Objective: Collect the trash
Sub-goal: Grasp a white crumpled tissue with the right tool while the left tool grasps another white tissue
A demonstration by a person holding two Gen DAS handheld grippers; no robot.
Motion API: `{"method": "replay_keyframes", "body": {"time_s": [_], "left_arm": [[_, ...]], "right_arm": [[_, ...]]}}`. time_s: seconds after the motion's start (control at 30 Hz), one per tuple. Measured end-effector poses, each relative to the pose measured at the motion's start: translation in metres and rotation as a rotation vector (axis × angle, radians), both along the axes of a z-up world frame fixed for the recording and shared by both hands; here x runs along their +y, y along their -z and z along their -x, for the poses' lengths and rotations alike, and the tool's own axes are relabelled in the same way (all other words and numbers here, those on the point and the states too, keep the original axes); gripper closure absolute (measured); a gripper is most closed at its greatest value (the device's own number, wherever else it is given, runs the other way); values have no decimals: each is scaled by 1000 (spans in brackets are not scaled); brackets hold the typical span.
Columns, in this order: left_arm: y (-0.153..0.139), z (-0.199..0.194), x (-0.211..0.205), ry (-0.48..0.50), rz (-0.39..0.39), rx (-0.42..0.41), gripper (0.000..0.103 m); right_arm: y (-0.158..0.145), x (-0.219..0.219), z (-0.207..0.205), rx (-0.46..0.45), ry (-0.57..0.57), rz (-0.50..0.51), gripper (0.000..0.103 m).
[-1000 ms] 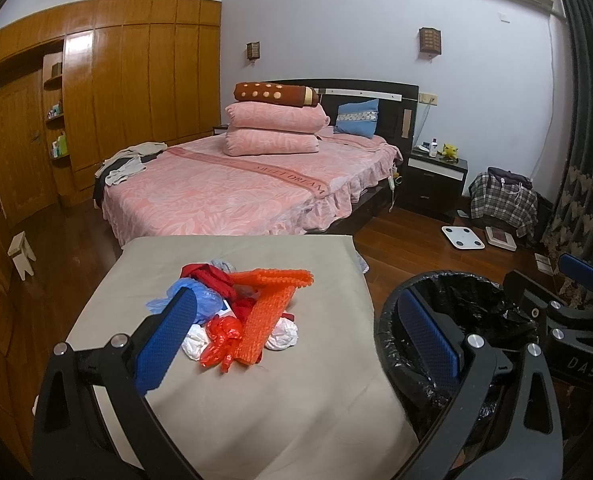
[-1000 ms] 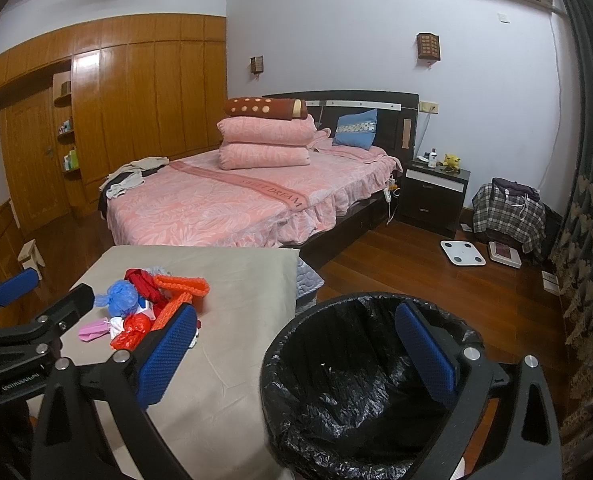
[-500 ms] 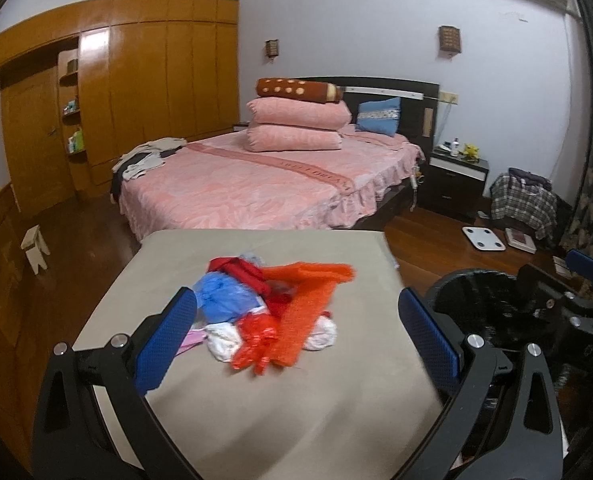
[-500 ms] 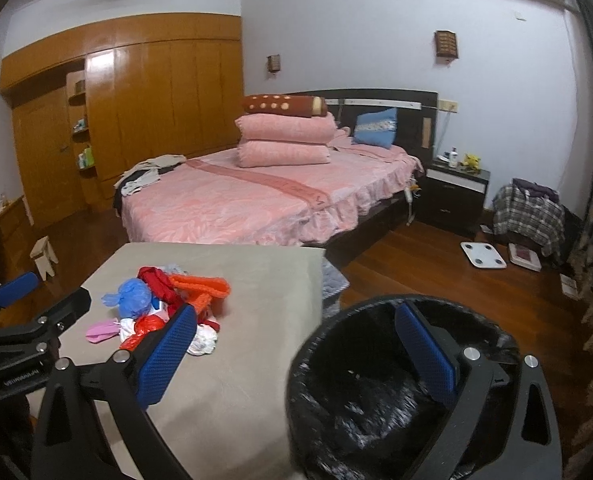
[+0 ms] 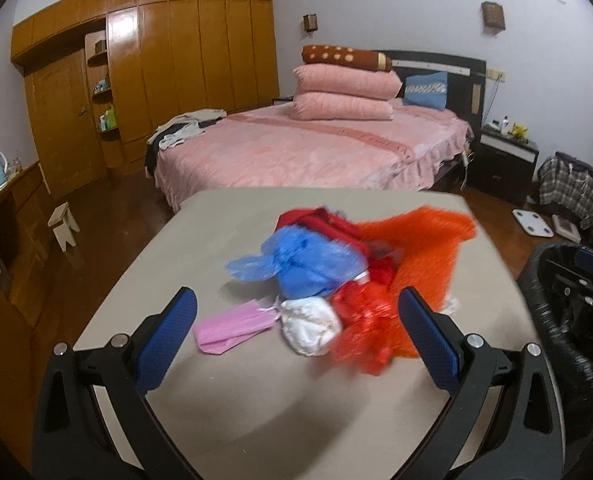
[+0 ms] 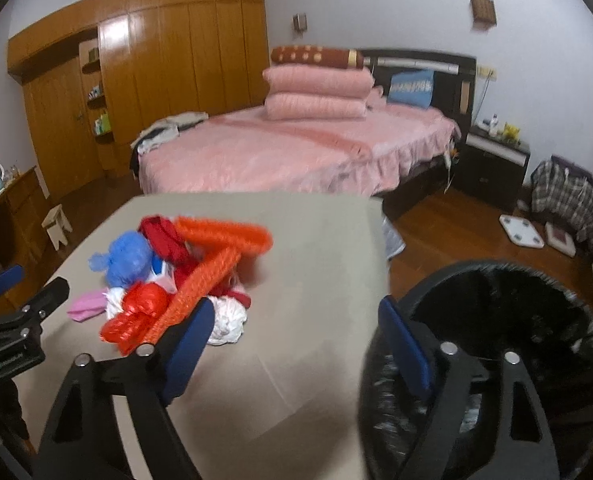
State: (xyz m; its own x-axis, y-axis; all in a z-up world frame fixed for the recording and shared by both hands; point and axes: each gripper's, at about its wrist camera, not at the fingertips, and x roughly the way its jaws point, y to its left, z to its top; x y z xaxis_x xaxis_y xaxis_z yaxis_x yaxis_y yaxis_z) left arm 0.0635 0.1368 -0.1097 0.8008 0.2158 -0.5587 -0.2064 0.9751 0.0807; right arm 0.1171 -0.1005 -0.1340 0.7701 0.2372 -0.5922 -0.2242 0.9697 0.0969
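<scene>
A heap of trash lies on the beige table: a blue plastic bag, an orange net, a red bag, a white wad and a pink mask. My left gripper is open just before the heap, with the white wad and the mask between its fingers' lines, untouched. My right gripper has its jaws closing on nothing, with its left finger beside the red bag and the white wad. The black-lined trash bin stands to the right of the table.
A pink bed with stacked pillows stands behind the table. Wooden wardrobes line the left wall. A small stool, a nightstand, a white scale and a plaid bag sit on the wooden floor.
Both grippers have come down and forward to the trash heap, which now looks much larger. The right gripper's fingers stand closer together than before.
</scene>
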Motion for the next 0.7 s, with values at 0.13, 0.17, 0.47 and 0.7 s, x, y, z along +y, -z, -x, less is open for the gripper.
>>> {"method": "replay_keyframes", "body": {"time_s": [0.13,0.17,0.47,0.7], "left_arm": [[25,-10,12,8,15,46,24],[30,-13,12,14,30,59,25],[57,-30,15,37,25,103,33],[64,-39,17,38,37,114,37]], "right_arm": [[19,10,-15,38,-1,20,27],[23,13,-18,43,-4,25,27],[49,46,-37,95,-97,67,34],[69,68,-46,148,-158,106,39]]}}
